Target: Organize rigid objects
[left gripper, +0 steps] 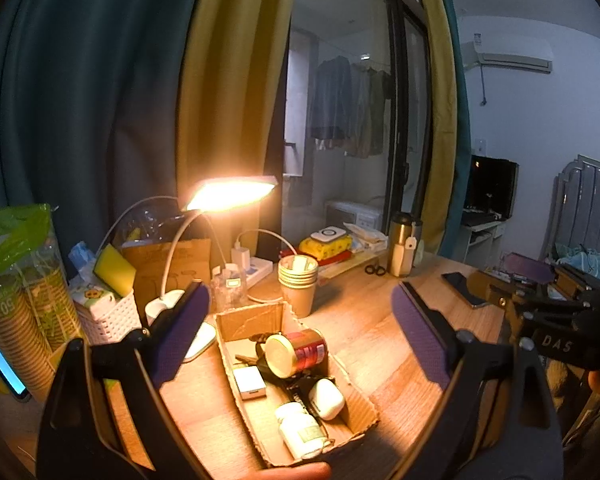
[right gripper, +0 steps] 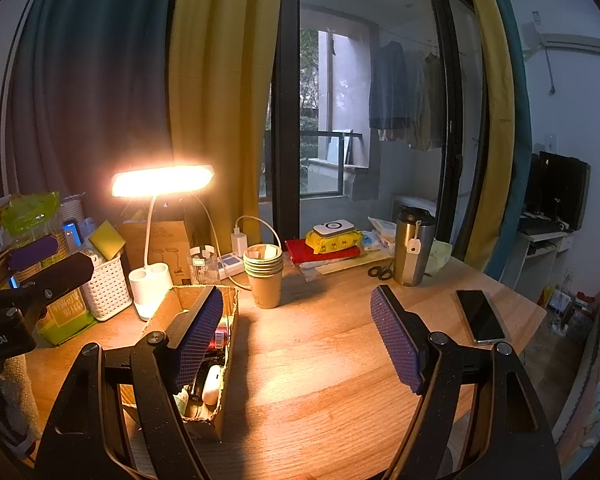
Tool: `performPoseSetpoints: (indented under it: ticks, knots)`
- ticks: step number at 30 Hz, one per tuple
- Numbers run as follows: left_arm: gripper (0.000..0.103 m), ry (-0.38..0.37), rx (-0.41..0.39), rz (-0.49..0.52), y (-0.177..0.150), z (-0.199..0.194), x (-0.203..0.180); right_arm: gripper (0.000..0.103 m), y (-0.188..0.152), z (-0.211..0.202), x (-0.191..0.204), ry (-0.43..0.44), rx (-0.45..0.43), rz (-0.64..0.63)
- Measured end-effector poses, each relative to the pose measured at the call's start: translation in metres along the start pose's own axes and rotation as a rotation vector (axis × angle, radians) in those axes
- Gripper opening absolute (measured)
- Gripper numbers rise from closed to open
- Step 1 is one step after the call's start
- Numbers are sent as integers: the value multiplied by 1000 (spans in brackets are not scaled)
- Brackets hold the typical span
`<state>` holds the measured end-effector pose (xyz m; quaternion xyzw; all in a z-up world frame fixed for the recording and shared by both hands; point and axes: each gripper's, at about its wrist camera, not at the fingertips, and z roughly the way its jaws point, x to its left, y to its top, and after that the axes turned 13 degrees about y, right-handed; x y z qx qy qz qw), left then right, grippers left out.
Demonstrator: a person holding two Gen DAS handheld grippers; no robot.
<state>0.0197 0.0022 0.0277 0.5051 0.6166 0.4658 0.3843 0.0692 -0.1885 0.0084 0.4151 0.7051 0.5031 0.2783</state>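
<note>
A shallow cardboard box [left gripper: 240, 320] lies on the wooden desk, holding a red can [left gripper: 296, 352] on its side, a white earbud case [left gripper: 326, 398], a white pill bottle [left gripper: 302, 432], a small grey box [left gripper: 250, 382] and dark items. My left gripper [left gripper: 300, 320] hovers open above the box, nothing between its purple pads. In the right wrist view the same box [right gripper: 198, 300] sits at the left, partly behind one finger. My right gripper [right gripper: 298, 336] stands open over bare desk, holding nothing. The left gripper [right gripper: 40, 264] also shows at that view's left edge.
A lit desk lamp [right gripper: 162, 180] stands behind the box. Stacked paper cups [right gripper: 265, 270], a steel tumbler [right gripper: 412, 246], scissors [right gripper: 380, 272], a phone [right gripper: 480, 316], a white basket [right gripper: 106, 286], a power strip [right gripper: 230, 262] and a red and yellow pile [right gripper: 328, 244] sit on the desk.
</note>
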Motion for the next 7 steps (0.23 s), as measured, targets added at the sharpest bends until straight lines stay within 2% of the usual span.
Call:
performPoseSetpoints:
  ticks: [7]
  knots:
    - [93,-5,-9,0,0,0,1,79,0,1,0,0,0,0]
